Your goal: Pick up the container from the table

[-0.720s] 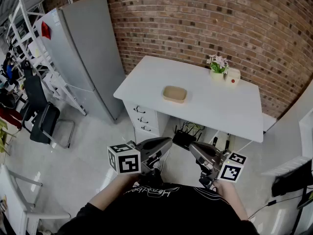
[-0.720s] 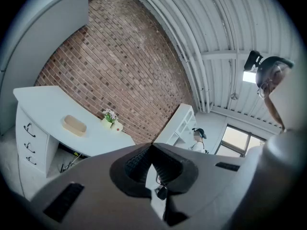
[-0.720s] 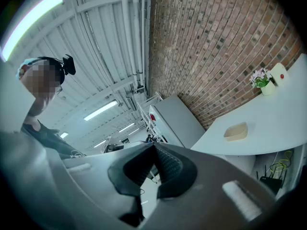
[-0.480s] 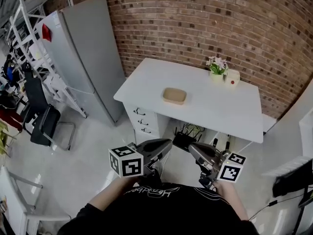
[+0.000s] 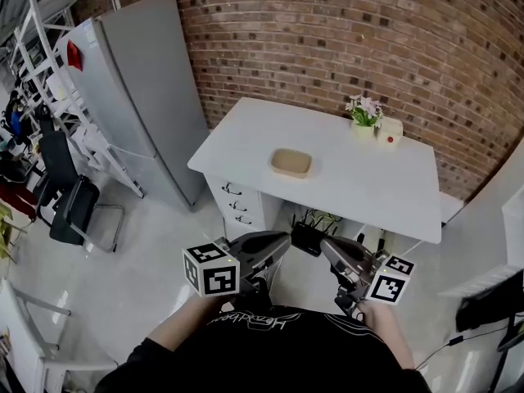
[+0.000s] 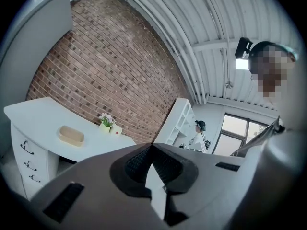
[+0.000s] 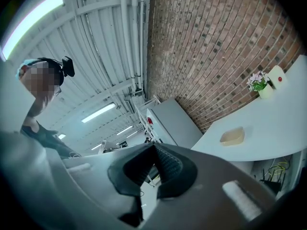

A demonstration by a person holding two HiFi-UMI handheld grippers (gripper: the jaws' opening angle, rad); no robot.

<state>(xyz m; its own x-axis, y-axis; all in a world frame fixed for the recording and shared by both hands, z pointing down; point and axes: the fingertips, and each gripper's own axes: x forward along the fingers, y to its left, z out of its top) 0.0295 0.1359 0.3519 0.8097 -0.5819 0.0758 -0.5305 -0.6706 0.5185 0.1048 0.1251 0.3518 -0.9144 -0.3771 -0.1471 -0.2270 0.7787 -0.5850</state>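
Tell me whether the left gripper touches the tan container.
Apart. The head view shows the left gripper held short of the table, with floor visible between it and the container.

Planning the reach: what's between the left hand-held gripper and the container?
Head view: left hand-held gripper, then desk edge and bare tabletop up to the container.

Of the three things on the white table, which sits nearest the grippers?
The flat tan container, alone mid-table; the flower pot and small white object stand farther back.
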